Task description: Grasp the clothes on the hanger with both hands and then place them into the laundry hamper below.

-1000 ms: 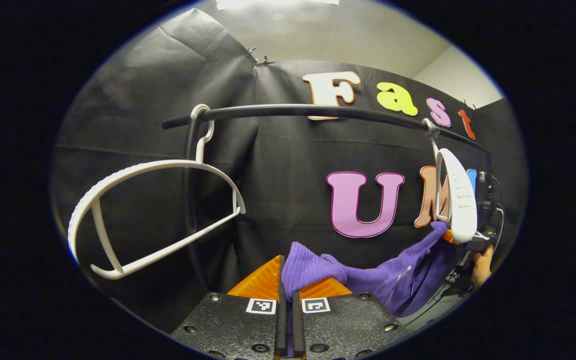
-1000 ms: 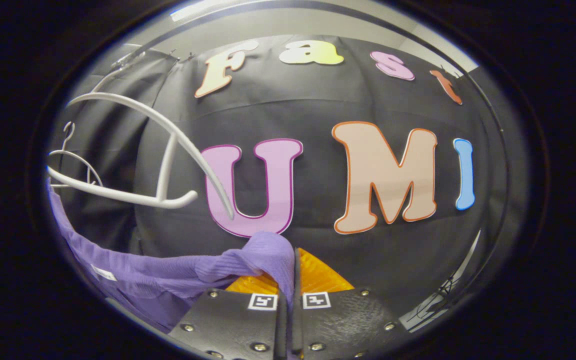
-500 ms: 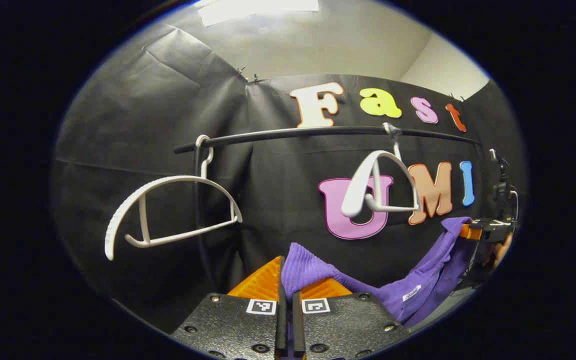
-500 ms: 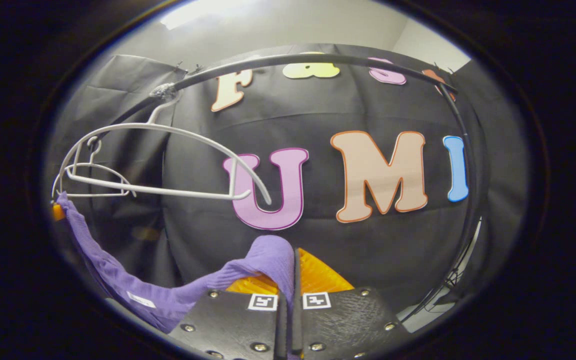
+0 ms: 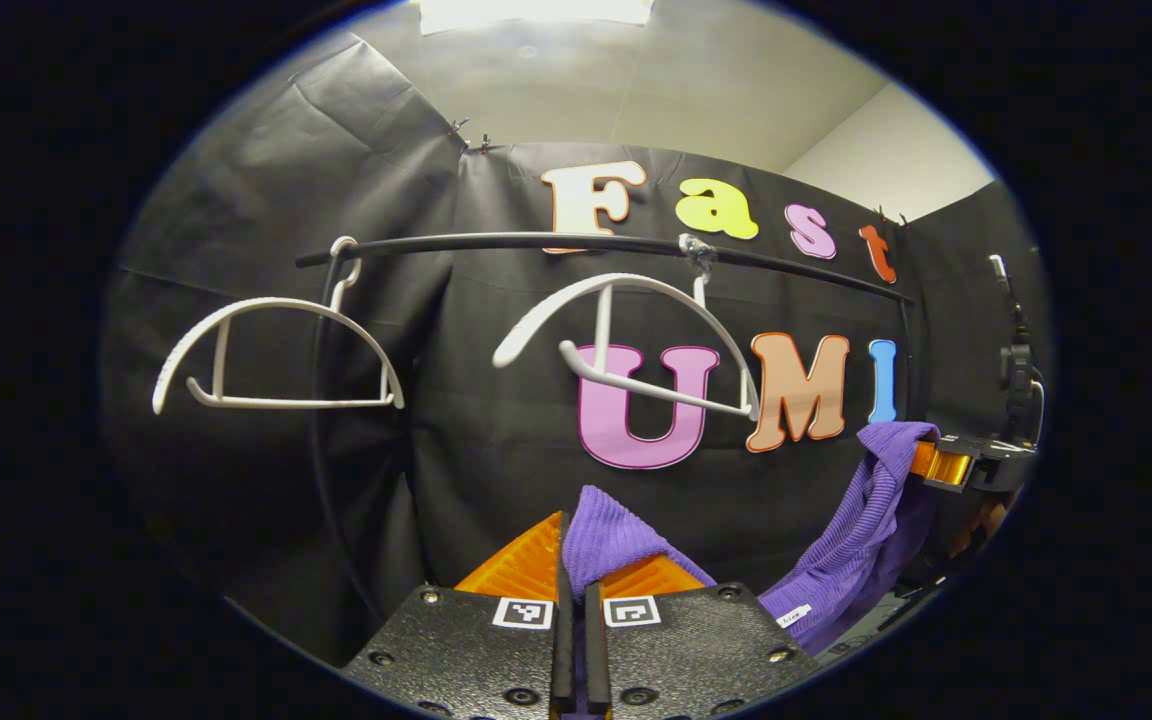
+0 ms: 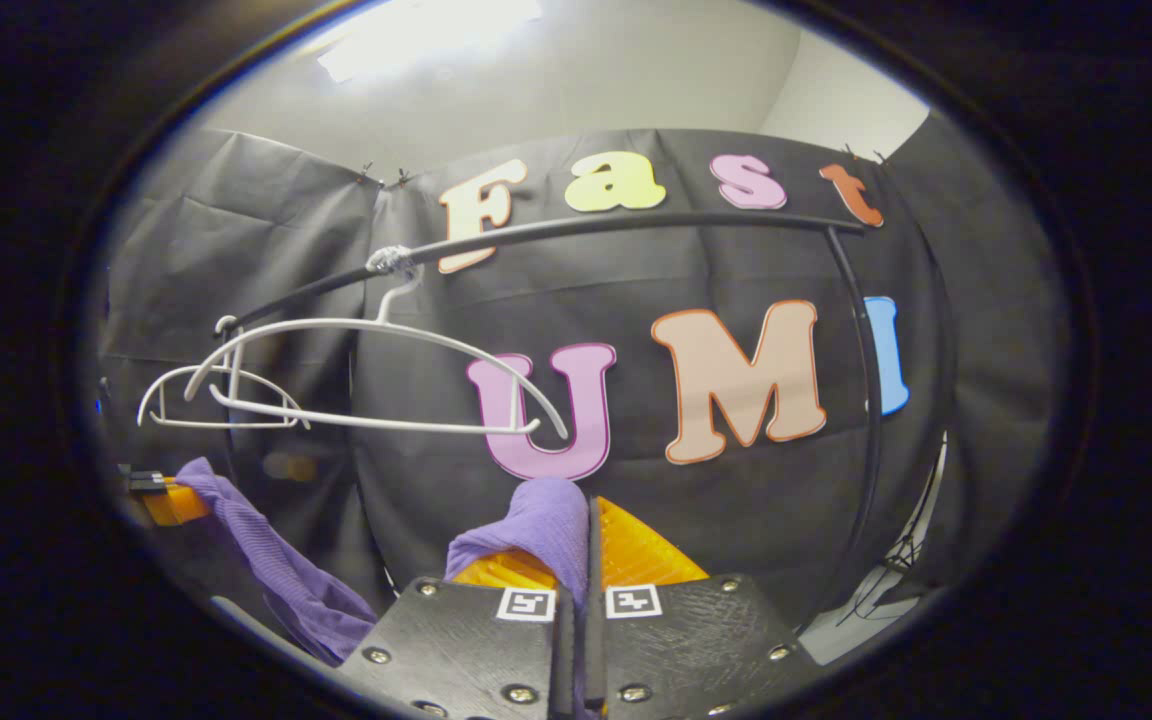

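1. In the left gripper view, at far left, a bare white hanger (image 5: 276, 350) hangs level by its hook from the left end of a black rail (image 5: 536, 243).
2. Further right on the same rail, a second white hanger (image 5: 636, 340) hangs tilted, its left shoulder raised and its crossbar sloping down to the right. No cloth lies on it.
3. At bottom centre, the left gripper (image 5: 576, 590) points forward and slightly upward at the booth wall. Its two fingers are pressed nearly together with a fold of the purple garment (image 5: 836, 540) pinched between them, the cloth bulging up just past the tips.
4. From that pinch the garment sags down and right, then rises to the right edge, where the right gripper (image 5: 941, 462) holds its other end, below and well apart from both hangers. Part of a hand (image 5: 976, 525) shows just below that gripper.
5. In the right gripper view, at far left, the left gripper (image 6: 171, 498) clamps one end of the purple garment (image 6: 276, 560), which droops down toward the bottom of the view.
6. Above it, both white hangers overlap on the black rail (image 6: 576, 230); the nearer one (image 6: 376, 375) sits almost level.
7. At bottom centre, the right gripper (image 6: 581, 585) aims forward, fingers closed tight on a bunched purple fold.
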The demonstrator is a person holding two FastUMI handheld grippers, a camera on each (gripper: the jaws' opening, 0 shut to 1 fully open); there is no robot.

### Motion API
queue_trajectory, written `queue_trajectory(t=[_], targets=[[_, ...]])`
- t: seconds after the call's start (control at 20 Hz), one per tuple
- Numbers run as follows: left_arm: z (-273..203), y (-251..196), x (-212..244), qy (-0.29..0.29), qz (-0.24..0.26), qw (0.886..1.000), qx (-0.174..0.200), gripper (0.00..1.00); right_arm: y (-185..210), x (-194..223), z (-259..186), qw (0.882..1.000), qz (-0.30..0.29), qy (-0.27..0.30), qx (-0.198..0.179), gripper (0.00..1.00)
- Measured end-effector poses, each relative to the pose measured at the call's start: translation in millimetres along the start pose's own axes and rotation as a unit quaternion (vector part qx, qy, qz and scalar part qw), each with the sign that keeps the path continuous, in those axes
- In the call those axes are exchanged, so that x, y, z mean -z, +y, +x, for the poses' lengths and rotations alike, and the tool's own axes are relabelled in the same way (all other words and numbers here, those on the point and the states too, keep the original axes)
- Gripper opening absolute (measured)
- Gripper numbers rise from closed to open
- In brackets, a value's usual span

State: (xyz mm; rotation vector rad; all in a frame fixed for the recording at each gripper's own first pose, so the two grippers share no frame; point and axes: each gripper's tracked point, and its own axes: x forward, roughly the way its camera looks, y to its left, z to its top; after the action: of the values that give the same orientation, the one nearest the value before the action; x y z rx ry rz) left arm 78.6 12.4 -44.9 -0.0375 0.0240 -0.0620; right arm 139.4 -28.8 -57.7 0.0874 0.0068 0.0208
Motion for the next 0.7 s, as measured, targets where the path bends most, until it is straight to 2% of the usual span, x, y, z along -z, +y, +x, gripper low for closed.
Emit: queue_trajectory(t=[0.1,0.15,0.25,0.35,0.4,0.5,0.55,0.7], targets=[[0.2,-8.7,3.7,0.004,-0.012,1.000,0.006,0.05,4.9,-7.6,-7.7,1.000,-0.003,-0.012,-0.002,0.04],[1.2,-13.3,4.9,0.004,-0.015,1.000,0.007,0.08,8.1,-10.0,-11.2,1.000,-0.004,-0.015,-0.004,0.04],[1.0,-22.2,1.9,-0.004,-0.014,1.000,0.011,0.05,12.5,-12.6,-19.4,1.000,-0.009,-0.019,0.001,0.02],[2.4,-32.7,2.9,-0.008,-0.010,1.000,0.016,0.09,17.0,-11.6,-20.6,1.000,-0.008,-0.022,0.001,0.04],[4.4,-40.9,4.4,-0.008,-0.009,1.000,0.022,0.07,22.1,-8.5,-20.8,1.000,-0.004,-0.021,-0.001,0.02],[7.6,-56.3,7.5,-0.007,-0.006,0.999,0.033,0.05,32.1,-0.5,-23.5,1.000,0.003,-0.014,-0.009,0.04],[9.1,-62.4,8.6,-0.010,-0.005,0.999,0.036,0.09,35.8,2.5,-23.6,1.000,0.007,-0.013,-0.010,0.02],[16.9,-75.3,16.0,-0.018,0.005,0.999,0.038,0.09,36.4,17.0,-19.4,1.000,0.020,-0.010,-0.007,0.02]])
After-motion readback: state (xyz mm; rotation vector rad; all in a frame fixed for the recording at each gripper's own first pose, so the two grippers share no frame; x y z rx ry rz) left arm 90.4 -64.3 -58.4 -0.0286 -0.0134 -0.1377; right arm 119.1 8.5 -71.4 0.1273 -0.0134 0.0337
